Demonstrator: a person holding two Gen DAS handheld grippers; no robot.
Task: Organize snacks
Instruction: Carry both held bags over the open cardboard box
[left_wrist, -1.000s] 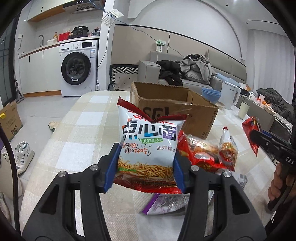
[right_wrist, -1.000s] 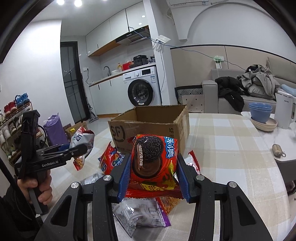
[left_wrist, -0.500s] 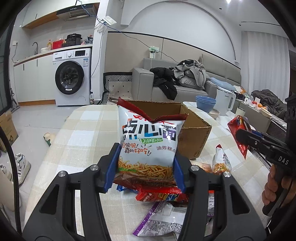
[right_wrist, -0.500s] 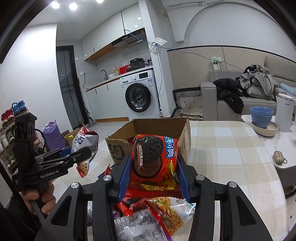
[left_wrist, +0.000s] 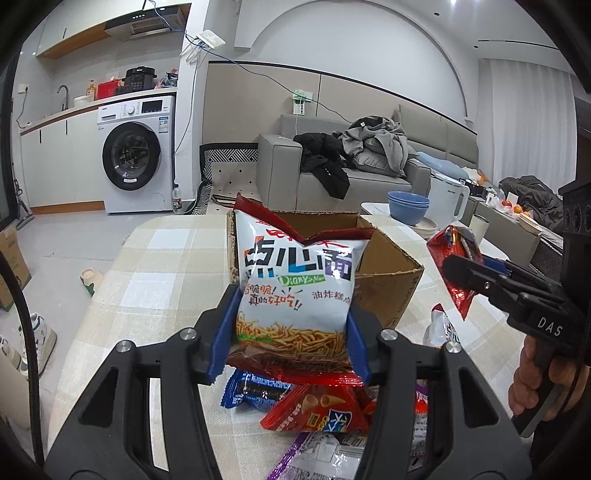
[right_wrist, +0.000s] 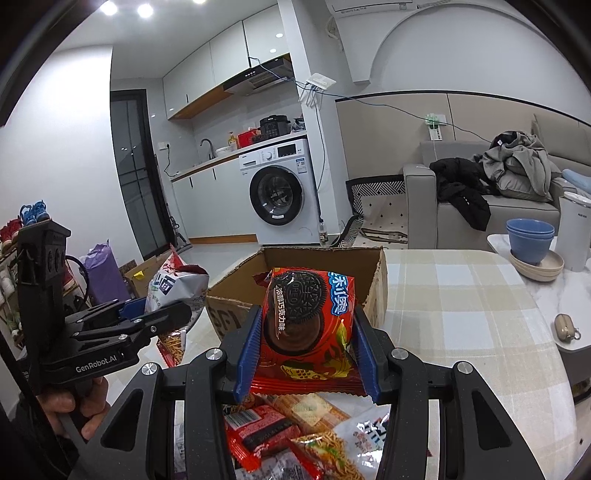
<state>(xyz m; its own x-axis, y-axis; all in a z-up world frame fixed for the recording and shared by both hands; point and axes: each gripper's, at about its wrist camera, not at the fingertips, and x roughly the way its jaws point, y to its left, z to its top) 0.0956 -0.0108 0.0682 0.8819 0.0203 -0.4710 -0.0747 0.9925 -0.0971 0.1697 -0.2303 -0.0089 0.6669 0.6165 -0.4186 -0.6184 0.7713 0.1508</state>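
Table: checked cloth, lying beneath and ahead of both grippers.

Cardboard box: open-topped, standing straight ahead of each gripper and lower than the packets they carry; already holds at least one packet. Its long axis appears to run away from the grippers. Which hand is nearer cannot be told for sure; the two look about equally close.

Noodle snack bag: white and red, upright, pinched at both side edges by the left gripper, clear of the table, in front of the box's near wall.

Oreo packet: red, upright, clamped between the blue pads of the right gripper, held off the table just before the box's near rim.

Loose snacks: red, blue and purple packets heaped on the cloth directly below the grippers, unsorted.

Judgement: each packet must next travel forward over the near rim, then be released inside.
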